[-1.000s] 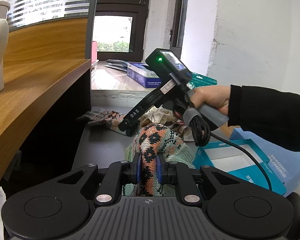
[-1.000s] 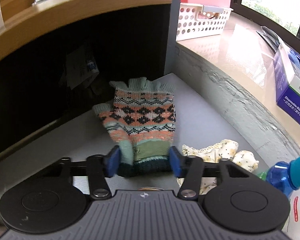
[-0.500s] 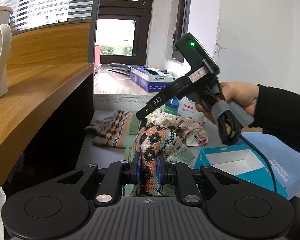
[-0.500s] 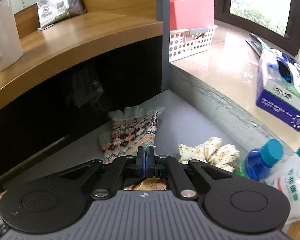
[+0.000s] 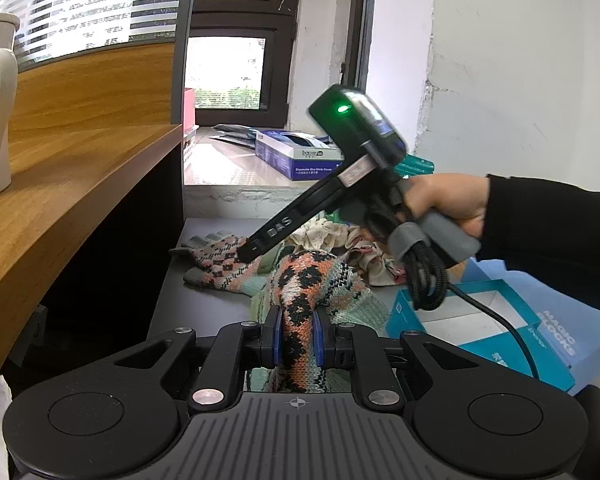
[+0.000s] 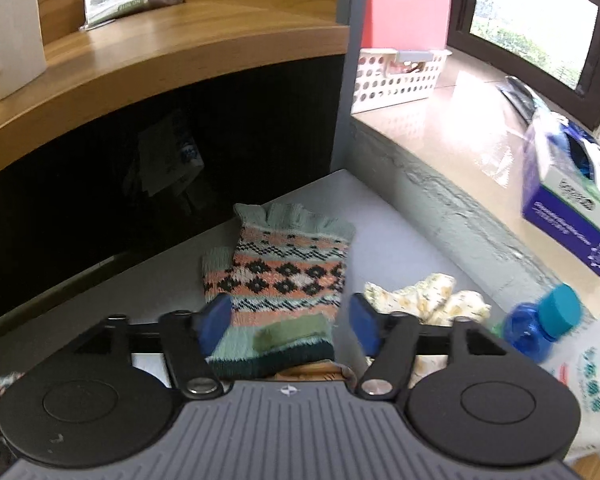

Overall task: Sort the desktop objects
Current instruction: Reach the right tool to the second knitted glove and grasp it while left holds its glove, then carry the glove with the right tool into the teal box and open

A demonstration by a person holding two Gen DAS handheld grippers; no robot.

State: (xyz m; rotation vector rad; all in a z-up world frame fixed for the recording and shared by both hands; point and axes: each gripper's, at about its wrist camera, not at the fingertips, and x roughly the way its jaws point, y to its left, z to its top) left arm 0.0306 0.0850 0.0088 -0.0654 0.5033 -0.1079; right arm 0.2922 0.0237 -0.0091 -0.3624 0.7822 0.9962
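Left gripper [image 5: 296, 334] is pinching one patterned glove [image 5: 314, 280], while the right gripper [image 6: 290, 322] is opening its jaws around the cuff of the matching glove [image 6: 284, 276] on the desk, so I'd center the cuff between the pads before squeezing.

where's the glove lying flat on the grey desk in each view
Left wrist: flat glove sits centre-left, under the right gripper tip, beyond the held glove.
Right wrist: centre, between the opening jaws, untouched.
Shared landmark: blue box on the windowsill.
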